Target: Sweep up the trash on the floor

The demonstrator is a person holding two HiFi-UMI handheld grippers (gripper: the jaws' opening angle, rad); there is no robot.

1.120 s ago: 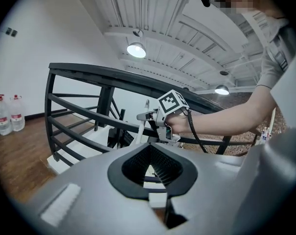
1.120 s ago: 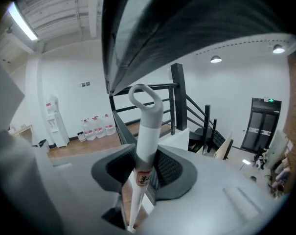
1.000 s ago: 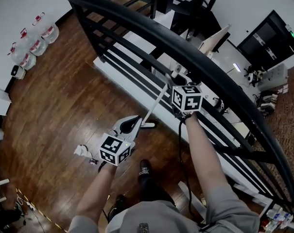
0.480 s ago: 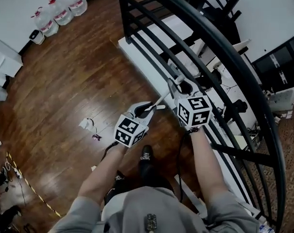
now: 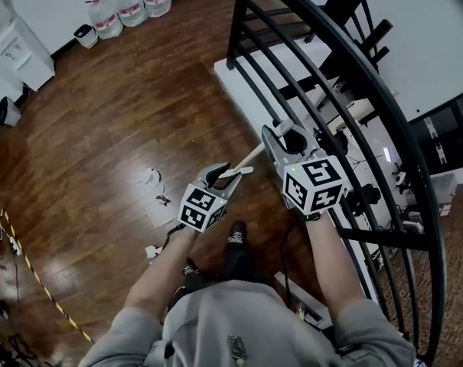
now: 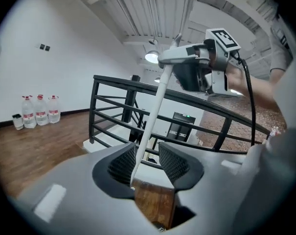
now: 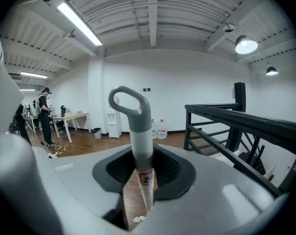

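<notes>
A broom's white pole (image 5: 246,159) slants up from my left gripper (image 5: 220,176) to my right gripper (image 5: 287,138). In the right gripper view the pads of the right gripper (image 7: 143,173) are shut on the grey looped handle (image 7: 137,126). In the left gripper view the pole (image 6: 155,106) passes between the jaws of the left gripper (image 6: 147,163). Those jaws have just been opening; the pole leans by the left pad, with a gap to the right pad. White paper scraps (image 5: 151,179) and dark bits (image 5: 163,200) lie on the wooden floor to the left.
A black railing (image 5: 346,75) curves along the right, with stairs behind it. Water bottles (image 5: 128,2) and a white dispenser (image 5: 13,40) stand at the far wall. Striped tape (image 5: 32,270) crosses the floor at the left. A person (image 7: 44,116) stands by a desk.
The left gripper's jaws have come apart around the pole. Both grippers have moved along the railing, and the right one sits higher and nearer the camera. The scraps now lie closer.
</notes>
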